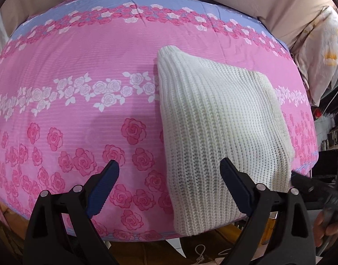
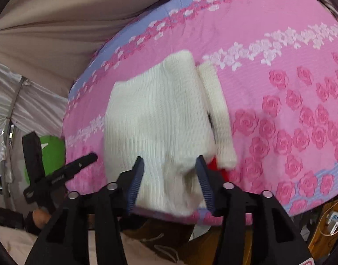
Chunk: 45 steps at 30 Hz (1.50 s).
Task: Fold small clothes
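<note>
Left gripper (image 1: 169, 172): jaws spread, empty, above the bedspread (image 1: 80, 114). Right gripper (image 2: 170, 167): jaws spread, straddling the folded white knit garment's (image 2: 155, 119) near edge at the bed's front. Step, judged: fold nearly complete; next, tuck the side strip.

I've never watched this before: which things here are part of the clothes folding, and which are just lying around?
Part of the job:
white knitted garment
left gripper, open
right gripper, open over the garment
pink rose bedspread, the work surface

Just lying about:
floral pillow
green object
red item
</note>
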Each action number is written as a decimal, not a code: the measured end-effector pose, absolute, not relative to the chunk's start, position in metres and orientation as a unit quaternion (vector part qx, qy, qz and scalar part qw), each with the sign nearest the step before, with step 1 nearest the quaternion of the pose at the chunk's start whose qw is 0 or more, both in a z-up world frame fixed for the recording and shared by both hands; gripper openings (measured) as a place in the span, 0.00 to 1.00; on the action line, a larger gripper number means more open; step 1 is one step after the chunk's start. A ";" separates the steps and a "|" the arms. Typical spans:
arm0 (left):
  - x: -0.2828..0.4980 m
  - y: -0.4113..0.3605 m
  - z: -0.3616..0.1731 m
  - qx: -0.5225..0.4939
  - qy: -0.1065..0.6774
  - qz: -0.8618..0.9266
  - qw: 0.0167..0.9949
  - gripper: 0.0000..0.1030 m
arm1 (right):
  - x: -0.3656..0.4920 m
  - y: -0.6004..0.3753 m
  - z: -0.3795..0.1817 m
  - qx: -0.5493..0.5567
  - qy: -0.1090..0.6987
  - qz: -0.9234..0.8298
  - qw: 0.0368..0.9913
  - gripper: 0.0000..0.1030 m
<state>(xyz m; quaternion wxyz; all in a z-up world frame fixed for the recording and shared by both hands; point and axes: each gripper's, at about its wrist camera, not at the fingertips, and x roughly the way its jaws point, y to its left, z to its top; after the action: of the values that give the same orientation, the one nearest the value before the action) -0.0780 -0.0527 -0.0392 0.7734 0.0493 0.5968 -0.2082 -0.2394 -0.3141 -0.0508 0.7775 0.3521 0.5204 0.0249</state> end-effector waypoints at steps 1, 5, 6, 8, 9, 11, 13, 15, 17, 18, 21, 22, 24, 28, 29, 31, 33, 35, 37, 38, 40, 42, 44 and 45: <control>-0.078 -0.056 -0.041 0.052 0.599 -0.210 0.771 0.87 | -0.243 -0.307 -0.059 0.351 0.536 0.028 0.767 0.56; -0.080 -0.068 -0.045 0.068 0.604 -0.217 0.764 0.87 | -0.237 -0.287 -0.092 0.340 0.560 0.001 0.756 0.25; -0.081 -0.071 -0.043 0.072 0.600 -0.220 0.766 0.87 | -0.235 -0.286 -0.090 0.342 0.553 -0.005 0.759 0.08; -0.081 -0.073 -0.043 0.078 0.596 -0.222 0.768 0.88 | -0.240 -0.292 -0.069 0.356 0.511 -0.012 0.782 0.09; -0.081 -0.075 -0.047 0.080 0.601 -0.221 0.764 0.88 | -0.244 -0.294 -0.057 0.345 0.496 -0.020 0.796 0.09; -0.080 -0.076 -0.055 0.076 0.613 -0.221 0.755 0.88 | -0.250 -0.299 -0.054 0.315 0.502 -0.040 0.804 0.09; -0.079 -0.076 -0.061 0.071 0.622 -0.217 0.749 0.88 | -0.254 -0.304 -0.084 0.309 0.533 -0.050 0.786 0.09; -0.078 -0.072 -0.058 0.064 0.619 -0.210 0.754 0.88 | -0.256 -0.304 -0.116 0.318 0.561 -0.040 0.763 0.10; -0.074 -0.066 -0.053 0.044 0.617 -0.208 0.758 0.88 | -0.255 -0.307 -0.111 0.330 0.553 -0.038 0.764 0.19; -0.071 -0.062 -0.051 0.032 0.616 -0.208 0.759 0.88 | -0.255 -0.310 -0.104 0.331 0.550 -0.039 0.766 0.25; -0.056 -0.048 -0.049 -0.032 0.620 -0.204 0.757 0.88 | -0.258 -0.326 -0.075 0.339 0.526 -0.045 0.779 0.51; -0.052 -0.046 -0.051 -0.046 0.623 -0.200 0.755 0.88 | -0.256 -0.334 -0.066 0.340 0.510 -0.049 0.788 0.59; -0.043 -0.045 -0.058 -0.074 0.633 -0.200 0.744 0.88 | -0.247 -0.347 -0.059 0.340 0.493 -0.054 0.799 0.68; -0.039 -0.055 -0.077 -0.088 0.649 -0.214 0.725 0.88 | -0.207 -0.362 -0.087 0.346 0.517 -0.051 0.781 0.71; -0.039 -0.058 -0.082 -0.088 0.652 -0.217 0.721 0.88 | -0.202 -0.363 -0.095 0.346 0.529 -0.051 0.773 0.71; -0.042 -0.065 -0.090 -0.084 0.658 -0.224 0.714 0.90 | -0.188 -0.358 -0.111 0.355 0.542 -0.041 0.761 0.71; -0.043 -0.068 -0.098 -0.089 0.662 -0.226 0.709 0.90 | -0.184 -0.352 -0.121 0.372 0.545 -0.031 0.751 0.73; -0.040 -0.070 -0.103 -0.105 0.666 -0.233 0.701 0.88 | -0.182 -0.347 -0.127 0.384 0.542 -0.029 0.747 0.76; -0.038 -0.074 -0.099 -0.115 0.668 -0.244 0.693 0.74 | -0.180 -0.346 -0.130 0.387 0.539 -0.028 0.748 0.73; -0.037 -0.078 -0.094 -0.109 0.667 -0.250 0.693 0.63 | -0.179 -0.346 -0.129 0.387 0.536 -0.027 0.750 0.58; -0.036 -0.086 -0.078 -0.103 0.662 -0.270 0.692 0.50 | -0.178 -0.347 -0.123 0.387 0.531 -0.015 0.754 0.38; -0.035 -0.094 -0.053 -0.111 0.649 -0.300 0.690 0.41 | -0.179 -0.346 -0.108 0.370 0.522 -0.022 0.768 0.32; -0.035 -0.105 -0.029 -0.106 0.629 -0.323 0.699 0.41 | -0.180 -0.347 -0.083 0.363 0.498 -0.019 0.788 0.27; -0.034 -0.112 -0.017 -0.104 0.617 -0.334 0.705 0.41 | -0.182 -0.351 -0.065 0.364 0.479 -0.015 0.799 0.26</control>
<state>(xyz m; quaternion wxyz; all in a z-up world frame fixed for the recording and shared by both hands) -0.0344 -0.1121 -0.0165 0.7047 -0.1036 0.6174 -0.3339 -0.1823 -0.3507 -0.0649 0.7990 0.3636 0.4787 -0.0148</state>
